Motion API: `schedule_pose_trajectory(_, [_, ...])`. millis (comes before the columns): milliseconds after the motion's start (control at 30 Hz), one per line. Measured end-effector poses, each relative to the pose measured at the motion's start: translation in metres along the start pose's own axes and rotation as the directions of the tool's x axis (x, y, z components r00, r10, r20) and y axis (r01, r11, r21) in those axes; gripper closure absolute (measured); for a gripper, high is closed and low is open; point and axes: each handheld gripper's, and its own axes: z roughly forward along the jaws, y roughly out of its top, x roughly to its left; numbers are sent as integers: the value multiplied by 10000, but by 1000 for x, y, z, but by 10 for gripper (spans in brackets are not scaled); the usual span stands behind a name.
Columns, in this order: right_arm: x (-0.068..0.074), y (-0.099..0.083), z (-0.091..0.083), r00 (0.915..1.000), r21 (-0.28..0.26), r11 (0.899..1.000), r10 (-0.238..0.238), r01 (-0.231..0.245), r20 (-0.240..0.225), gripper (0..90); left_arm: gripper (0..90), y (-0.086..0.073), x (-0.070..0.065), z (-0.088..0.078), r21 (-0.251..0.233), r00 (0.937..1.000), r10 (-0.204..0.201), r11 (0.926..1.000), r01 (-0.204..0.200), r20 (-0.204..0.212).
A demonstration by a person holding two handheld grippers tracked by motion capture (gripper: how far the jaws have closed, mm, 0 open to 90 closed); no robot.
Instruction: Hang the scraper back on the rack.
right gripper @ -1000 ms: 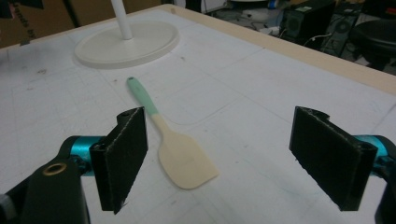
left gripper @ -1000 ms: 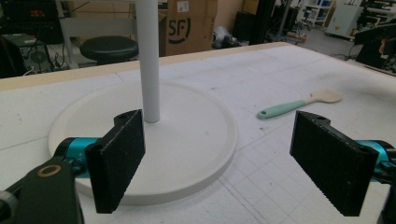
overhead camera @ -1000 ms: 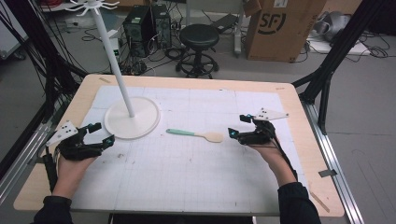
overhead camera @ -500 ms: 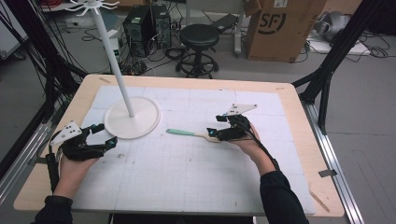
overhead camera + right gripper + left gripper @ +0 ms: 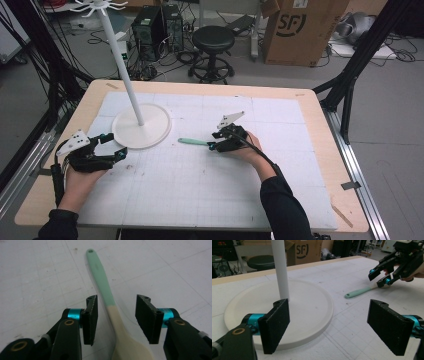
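A spoon with a mint-green handle (image 5: 192,142) and a pale bowl lies flat on the white gridded mat (image 5: 200,190), handle pointing left. My right gripper (image 5: 214,140) is low over its neck. In the right gripper view the spoon (image 5: 105,290) runs up between the two pads of the right gripper (image 5: 116,300) with a gap on each side. Those jaws have just been closing, and the pads stand apart from the spoon. My left gripper (image 5: 116,145) rests wide open beside the stand's base, with nothing between the pads of the left gripper (image 5: 329,306).
A white stand with a round base (image 5: 141,125) and a tall pole (image 5: 120,55) sits at the mat's left rear. The left gripper view shows the base (image 5: 307,305) close ahead and the right gripper (image 5: 379,277) farther off. A stool and boxes stand beyond the table.
My right hand has slid left across the mat to the spoon and dropped a little. Its jaws have narrowed around the spoon's neck. The left hand has stayed put.
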Motion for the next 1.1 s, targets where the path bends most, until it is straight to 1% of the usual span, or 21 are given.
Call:
schedule_pose_trajectory(133, [0,0,6,9990,357,9984,-443,441,71,626,193,-1,0,1,115,10000,22,9999,-22,-2])
schedule_pose_trajectory(200, [0,-1,8,9993,495,9981,-361,364,-73,653,195,-1,0,1,128,10000,33,9999,-33,-11])
schedule_pose_trajectory(233, [-1,-1,8,9996,471,9985,-261,267,-131,672,196,-1,0,1,121,10000,23,9999,-23,-8])
schedule_pose_trajectory(300, [-1,0,9,9993,465,9984,-312,321,-211,704,197,-1,0,1,126,10000,24,9999,-24,-16])
schedule_pose_trajectory(367, [-1,-1,8,9993,466,9986,-236,250,-288,712,199,-1,0,1,129,10000,18,9999,-18,-8])
schedule_pose_trajectory(400, [-2,-1,9,9994,419,9989,-185,198,-304,713,201,-1,0,1,125,10000,4,9999,-4,-20])
schedule_pose_trajectory(433, [-2,-1,8,9995,475,9989,-33,49,-327,713,201,0,0,0,135,10000,-5,9999,5,5])
schedule_pose_trajectory(467, [-3,-1,8,9994,458,9989,-53,69,-353,715,201,0,0,0,117,10000,8,9999,-8,11])
schedule_pose_trajectory(500, [-3,-1,8,9993,484,9988,37,-18,-382,721,202,0,0,0,126,10000,22,9999,-22,7])
schedule_pose_trajectory(567, [-2,-1,8,9995,511,9987,28,-12,-306,772,203,0,-1,0,116,10000,0,9999,0,17])
schedule_pose_trajectory(700, [-3,-1,8,9992,546,9982,250,-233,-305,783,207,0,-1,0,172,10000,41,9998,-41,6])
schedule_pose_trajectory(833, [-2,0,8,9996,574,9983,84,-68,-280,791,208,0,-1,0,193,10000,16,9998,-17,20])
schedule_pose_trajectory(967, [0,0,6,9994,672,9974,287,-273,-195,808,209,0,-1,0,194,10000,35,9998,-36,33])
schedule_pose_trajectory(1067, [1,1,7,9997,705,9973,233,-228,-64,806,209,0,-2,0,211,10000,59,9998,-60,54])
schedule_pose_trajectory(1100, [2,1,6,9995,749,9967,321,-317,-42,805,210,0,-2,0,226,10000,67,9997,-68,52])
